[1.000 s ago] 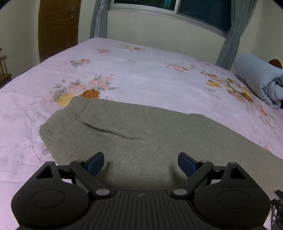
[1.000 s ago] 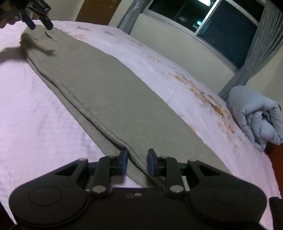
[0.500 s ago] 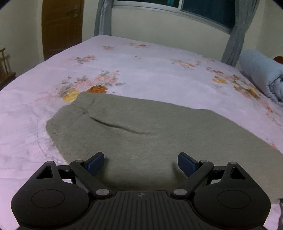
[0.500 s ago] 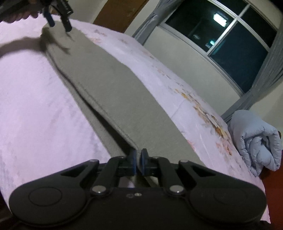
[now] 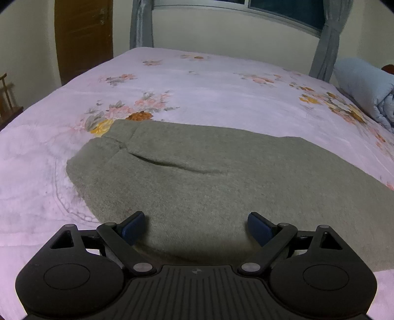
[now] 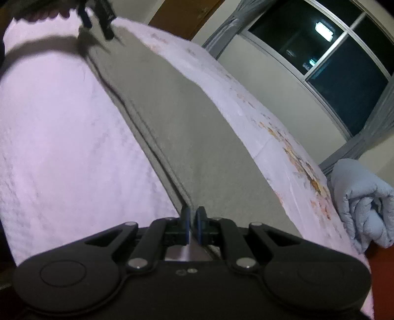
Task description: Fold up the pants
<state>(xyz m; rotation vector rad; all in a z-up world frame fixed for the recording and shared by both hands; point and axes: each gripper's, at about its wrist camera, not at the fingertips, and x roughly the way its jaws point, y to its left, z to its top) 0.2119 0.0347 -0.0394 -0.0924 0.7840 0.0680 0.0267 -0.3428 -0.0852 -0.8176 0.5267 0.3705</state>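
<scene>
Right tongs (image 6: 192,227) have been closed since a second ago, clamped on the near end of the grey pants (image 6: 187,137).

Left tongs (image 5: 195,227) are held wide apart, just above the other end of the pants (image 5: 209,187), with nothing gripped. The pants are laid flat on the flowered bed (image 5: 197,93), already folded leg on leg. Their long axis is seen running from the right tongs away to the left tongs (image 6: 98,22) at the far end, along the near side of the bed. Only a thin edge seems to be pinched, so the lower layer could be left behind when that end is lifted. With the far end not held, the whole pants could be dragged, and the crease near that end could get bigger.
</scene>
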